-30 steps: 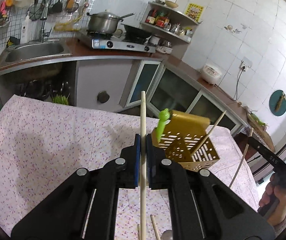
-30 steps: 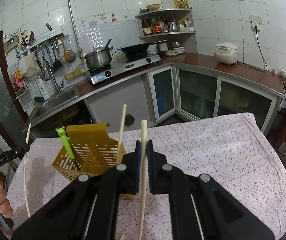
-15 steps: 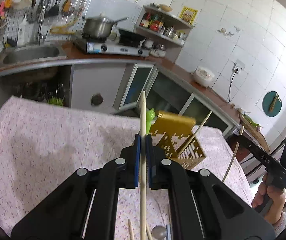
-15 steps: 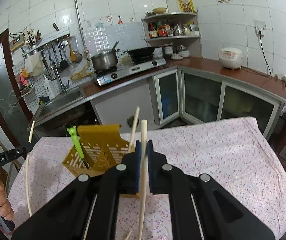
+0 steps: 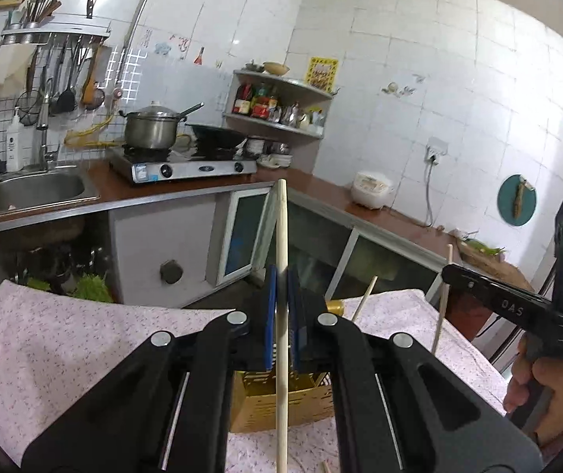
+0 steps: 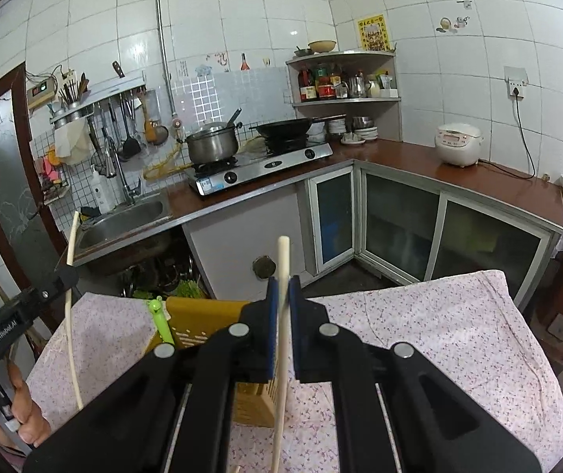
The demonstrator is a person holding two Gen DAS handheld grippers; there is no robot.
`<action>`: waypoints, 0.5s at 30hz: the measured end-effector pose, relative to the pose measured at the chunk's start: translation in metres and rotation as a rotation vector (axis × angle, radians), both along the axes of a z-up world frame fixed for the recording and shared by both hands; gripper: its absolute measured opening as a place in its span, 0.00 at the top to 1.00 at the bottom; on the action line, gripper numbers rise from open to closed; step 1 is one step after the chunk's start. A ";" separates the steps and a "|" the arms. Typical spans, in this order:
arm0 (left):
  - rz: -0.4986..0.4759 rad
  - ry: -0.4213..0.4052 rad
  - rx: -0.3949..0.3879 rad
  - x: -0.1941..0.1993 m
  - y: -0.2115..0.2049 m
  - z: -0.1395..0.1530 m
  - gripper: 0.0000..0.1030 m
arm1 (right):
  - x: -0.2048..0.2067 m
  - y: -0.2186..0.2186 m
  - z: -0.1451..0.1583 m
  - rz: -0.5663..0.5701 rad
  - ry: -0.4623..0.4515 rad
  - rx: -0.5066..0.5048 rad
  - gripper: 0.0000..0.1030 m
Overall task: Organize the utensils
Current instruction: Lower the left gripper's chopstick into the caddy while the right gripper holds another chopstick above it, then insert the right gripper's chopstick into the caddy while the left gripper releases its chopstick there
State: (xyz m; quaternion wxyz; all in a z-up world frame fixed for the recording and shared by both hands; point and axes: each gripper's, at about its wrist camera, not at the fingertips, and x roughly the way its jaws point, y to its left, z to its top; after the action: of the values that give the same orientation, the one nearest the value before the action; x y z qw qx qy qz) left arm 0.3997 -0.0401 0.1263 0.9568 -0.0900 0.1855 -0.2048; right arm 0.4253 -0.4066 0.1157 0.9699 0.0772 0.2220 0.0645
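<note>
Risk sits with our left gripper (image 5: 281,311) and right gripper (image 6: 283,315), each clamped on one chopstick (image 5: 281,244): tilted sticks may miss the yellow holder (image 6: 202,319).

My left gripper (image 5: 281,311) and my right gripper (image 6: 281,315) each clamp an upright chopstick (image 5: 281,276) (image 6: 281,315) above the table (image 6: 419,335). The utensil basket (image 5: 277,406) stands on the table directly below my left jaws, and below-left of my right jaws. Behind the table lies the counter (image 6: 419,161), bearing the stove (image 6: 261,167), with the sink (image 6: 123,220) to its left.
</note>
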 end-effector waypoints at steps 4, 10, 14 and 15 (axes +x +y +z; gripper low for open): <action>0.009 -0.087 -0.040 -0.006 0.000 -0.001 0.96 | -0.001 0.004 0.001 -0.007 -0.039 -0.005 0.94; 0.013 -0.148 -0.031 -0.006 -0.007 -0.001 0.96 | 0.000 0.000 0.006 -0.013 -0.059 0.006 0.94; 0.046 -0.179 0.000 -0.010 -0.015 -0.003 0.96 | -0.004 0.006 0.009 -0.020 -0.109 -0.010 0.94; 0.050 -0.182 0.006 -0.010 -0.016 -0.004 0.96 | -0.006 0.008 0.009 -0.020 -0.122 -0.011 0.94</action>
State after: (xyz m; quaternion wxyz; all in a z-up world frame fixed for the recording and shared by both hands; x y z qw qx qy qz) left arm 0.3895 -0.0562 0.1224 0.9748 -0.0729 0.0959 -0.1879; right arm 0.4195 -0.3983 0.1250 0.9826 0.0699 0.1622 0.0583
